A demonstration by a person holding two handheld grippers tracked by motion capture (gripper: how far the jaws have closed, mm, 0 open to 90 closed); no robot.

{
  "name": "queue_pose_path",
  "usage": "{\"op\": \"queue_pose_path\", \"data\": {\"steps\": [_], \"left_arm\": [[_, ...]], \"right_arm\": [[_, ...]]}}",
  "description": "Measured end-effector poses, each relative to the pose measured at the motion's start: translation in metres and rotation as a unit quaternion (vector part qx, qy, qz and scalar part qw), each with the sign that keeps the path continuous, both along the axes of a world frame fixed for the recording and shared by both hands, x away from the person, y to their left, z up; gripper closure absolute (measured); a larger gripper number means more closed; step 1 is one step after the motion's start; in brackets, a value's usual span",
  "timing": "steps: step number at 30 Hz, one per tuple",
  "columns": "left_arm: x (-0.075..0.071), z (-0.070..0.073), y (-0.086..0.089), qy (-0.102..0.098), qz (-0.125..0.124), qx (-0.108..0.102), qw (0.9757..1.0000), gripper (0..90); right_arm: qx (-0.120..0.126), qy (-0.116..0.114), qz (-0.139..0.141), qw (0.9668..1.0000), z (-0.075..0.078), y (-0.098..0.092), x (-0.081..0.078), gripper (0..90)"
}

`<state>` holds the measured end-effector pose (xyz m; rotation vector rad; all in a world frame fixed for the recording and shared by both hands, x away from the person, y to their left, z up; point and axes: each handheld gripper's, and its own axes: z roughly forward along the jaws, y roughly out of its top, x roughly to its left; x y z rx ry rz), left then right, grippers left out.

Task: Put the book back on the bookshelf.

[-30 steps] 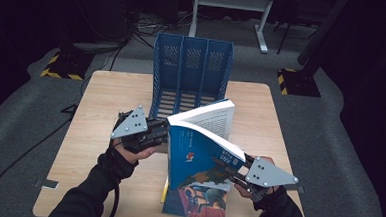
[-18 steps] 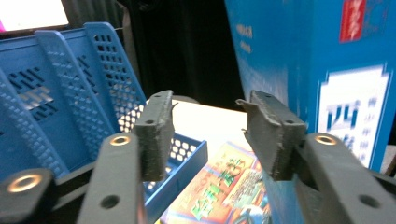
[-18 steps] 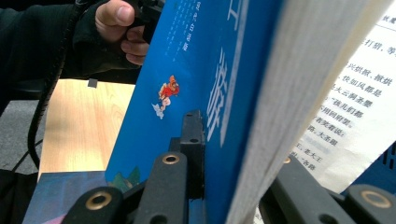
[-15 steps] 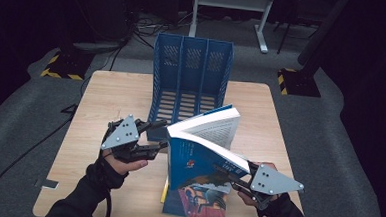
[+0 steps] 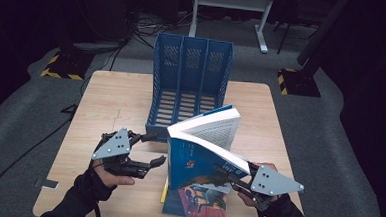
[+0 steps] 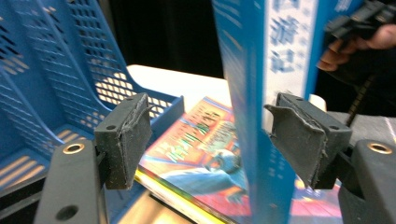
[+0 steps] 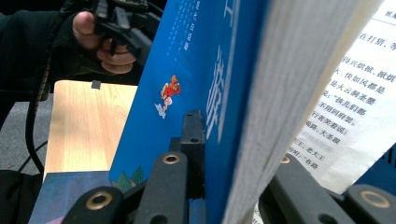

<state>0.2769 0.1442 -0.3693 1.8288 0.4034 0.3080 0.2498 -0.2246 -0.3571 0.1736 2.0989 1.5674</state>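
A blue book (image 5: 198, 159) stands tilted on its lower edge, pages fanned toward the rack. My right gripper (image 5: 227, 171) is shut on its cover and pages from the right; in the right gripper view the jaws (image 7: 219, 154) clamp the cover with printed pages beside them. My left gripper (image 5: 156, 148) sits left of the spine. Its jaws have just been opening and now stand open (image 6: 210, 140). The blurred spine (image 6: 252, 93) stands between the pads, near the right one, unpressed. A second book (image 5: 201, 204) lies flat under the upright one (image 6: 196, 149).
A blue mesh file rack (image 5: 193, 73) with three slots stands at the back middle of the wooden table (image 5: 116, 99); its wall (image 6: 46, 70) is close on the left in the left gripper view. A small dark tag (image 5: 50, 184) lies near the front left corner.
The left gripper let go of the book's spine, opened and drew back left and down. The book has tipped lower, still held by the right gripper, which sank slightly.
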Motion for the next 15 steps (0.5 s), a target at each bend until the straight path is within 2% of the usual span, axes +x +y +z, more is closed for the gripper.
{"op": "queue_pose_path", "data": {"steps": [3, 8, 12, 15], "left_arm": [[-0.002, -0.005, -0.008, 0.002, -0.019, 0.010, 0.9998, 28.5], [0.001, -0.011, -0.021, 0.014, -0.047, 0.011, 0.9988, 29.3], [0.000, -0.013, -0.033, 0.014, -0.055, 0.018, 0.9982, 31.0], [0.001, -0.012, -0.044, 0.010, -0.059, 0.010, 0.9982, 33.8]], "right_arm": [[0.000, 0.000, -0.001, 1.0000, 0.000, 0.000, 0.000, 77.5], [0.001, 0.001, -0.001, 1.0000, 0.000, 0.000, 0.000, 77.1], [0.001, 0.000, -0.004, 1.0000, -0.001, 0.000, -0.001, 76.1], [0.002, 0.001, -0.008, 1.0000, -0.001, -0.001, -0.001, 75.2]]}}
